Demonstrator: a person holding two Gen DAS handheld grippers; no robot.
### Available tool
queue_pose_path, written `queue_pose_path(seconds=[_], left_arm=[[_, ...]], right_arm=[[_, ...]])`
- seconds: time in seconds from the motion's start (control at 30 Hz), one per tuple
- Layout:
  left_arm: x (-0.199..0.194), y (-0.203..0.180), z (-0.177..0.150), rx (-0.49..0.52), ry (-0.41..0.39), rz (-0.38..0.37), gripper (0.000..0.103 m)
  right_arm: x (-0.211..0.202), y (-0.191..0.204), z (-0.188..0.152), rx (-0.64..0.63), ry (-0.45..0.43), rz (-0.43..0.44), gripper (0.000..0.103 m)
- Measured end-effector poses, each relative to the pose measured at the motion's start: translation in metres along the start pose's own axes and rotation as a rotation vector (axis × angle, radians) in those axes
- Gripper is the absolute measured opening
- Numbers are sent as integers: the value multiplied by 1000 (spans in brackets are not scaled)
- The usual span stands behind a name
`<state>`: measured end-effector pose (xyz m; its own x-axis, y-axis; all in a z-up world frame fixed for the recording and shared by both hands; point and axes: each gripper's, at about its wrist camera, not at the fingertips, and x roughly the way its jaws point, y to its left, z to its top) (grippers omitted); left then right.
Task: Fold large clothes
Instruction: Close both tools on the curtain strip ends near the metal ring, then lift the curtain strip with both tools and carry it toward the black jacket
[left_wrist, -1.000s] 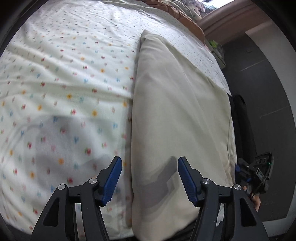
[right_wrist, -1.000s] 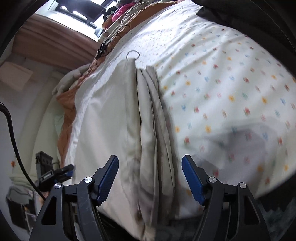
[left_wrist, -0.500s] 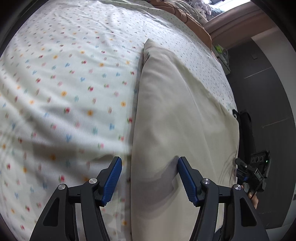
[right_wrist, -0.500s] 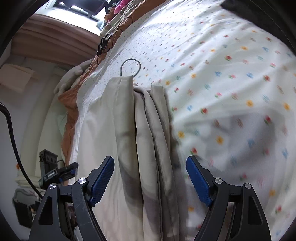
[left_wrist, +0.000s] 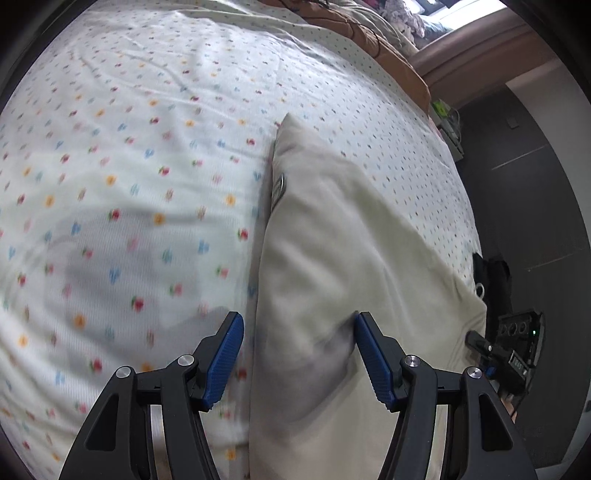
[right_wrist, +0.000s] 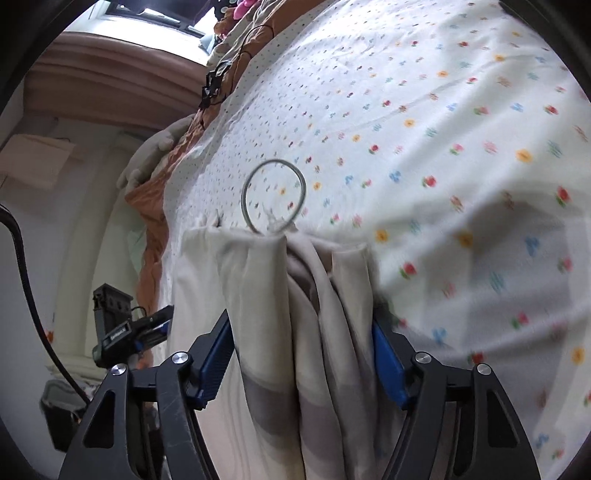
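The cream garment (left_wrist: 332, 258) lies folded into a long strip, lower centre on the bed (left_wrist: 129, 129), left hand-held gripper (left_wrist: 297, 354) gaping empty, right hand-held gripper (right_wrist: 301, 354) just narrowing around its bunched end, cross-folds remaining.

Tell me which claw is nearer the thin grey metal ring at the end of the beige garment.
Right. The right claw straddles the folded beige garment just short of the thin grey metal ring. The left claw straddles the garment's opposite end, far from it.

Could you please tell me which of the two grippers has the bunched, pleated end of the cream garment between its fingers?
The right gripper: pleated folds fill its gap; the left gripper straddles a flat edge.
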<state>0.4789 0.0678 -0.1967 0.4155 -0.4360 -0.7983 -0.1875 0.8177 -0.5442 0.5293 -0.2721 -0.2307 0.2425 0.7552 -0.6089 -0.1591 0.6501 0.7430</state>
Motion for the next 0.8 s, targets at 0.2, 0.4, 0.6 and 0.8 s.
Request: queue_pose_path(seconds=[0.2,0.4,0.6,0.8], left_arm=[[16,-2,26,-5,-2,30,64],[22,-1,33,-64,4,4,36],[-3,-29,24,8,-65,38,19],[-45,-53,13,52,-141,28,17]], right_arm=[[4,-1,6,16,16,-12,58],[1,2,2,41,-11,-41,37],[-12,30,-4,-20,-69,-61,23],[-34,61,-16,-82,-134,-48,21]])
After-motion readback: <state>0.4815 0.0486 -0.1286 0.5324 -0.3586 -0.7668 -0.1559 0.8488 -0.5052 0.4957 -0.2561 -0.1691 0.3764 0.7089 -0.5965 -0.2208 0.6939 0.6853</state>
